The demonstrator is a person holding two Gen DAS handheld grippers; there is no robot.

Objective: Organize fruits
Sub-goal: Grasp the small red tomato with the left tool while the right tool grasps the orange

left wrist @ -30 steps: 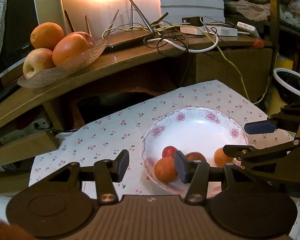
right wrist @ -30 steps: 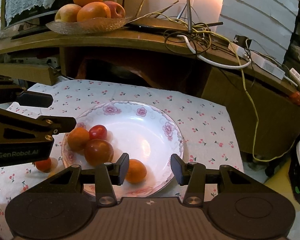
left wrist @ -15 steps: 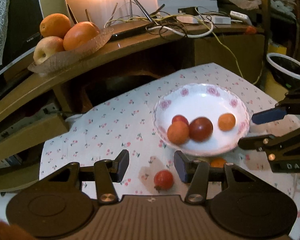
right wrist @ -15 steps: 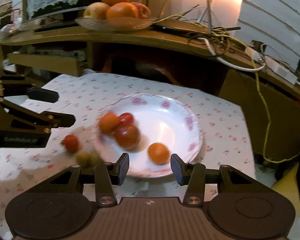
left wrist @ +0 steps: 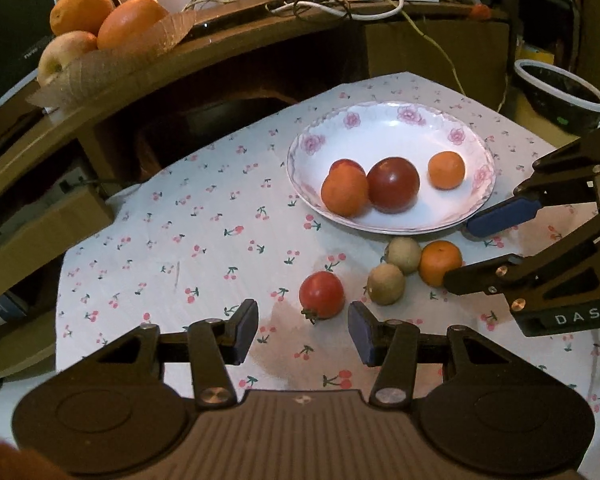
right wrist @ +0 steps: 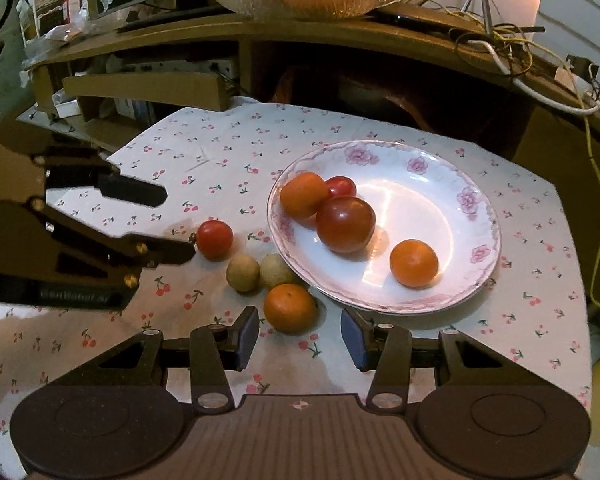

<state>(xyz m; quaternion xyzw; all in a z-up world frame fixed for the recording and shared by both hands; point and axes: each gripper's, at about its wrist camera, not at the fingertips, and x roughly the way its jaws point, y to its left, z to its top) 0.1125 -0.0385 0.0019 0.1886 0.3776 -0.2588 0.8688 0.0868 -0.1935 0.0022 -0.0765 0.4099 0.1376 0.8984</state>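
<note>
A: Where the cherry-print tablecloth [left wrist: 204,248] lies bare at the left, which items come first, reading left to right?

B: The left gripper [left wrist: 302,333], jaws released, nothing between the pads. The small red tomato [left wrist: 322,294] rests on the cloth just ahead of the gap, nearer the right finger, untouched.

A: Next position?

B: Two small tan fruits [left wrist: 386,283], touching each other, then a loose orange [left wrist: 440,263] touching the farther tan one. All lie on the cloth beside the near rim of the floral plate [left wrist: 476,148].

A: Plate contents?

B: Four items: an orange fruit, a small red tomato behind it, a large dark red tomato [left wrist: 393,185] touching the orange fruit, and a small orange apart at the right.

A: State of the right unit?

B: The right gripper [right wrist: 299,338] is likewise released and empty. In its own view the loose orange sits just ahead of the gap, toward the left finger, no contact. The plate rim lies beyond the right finger.
</note>
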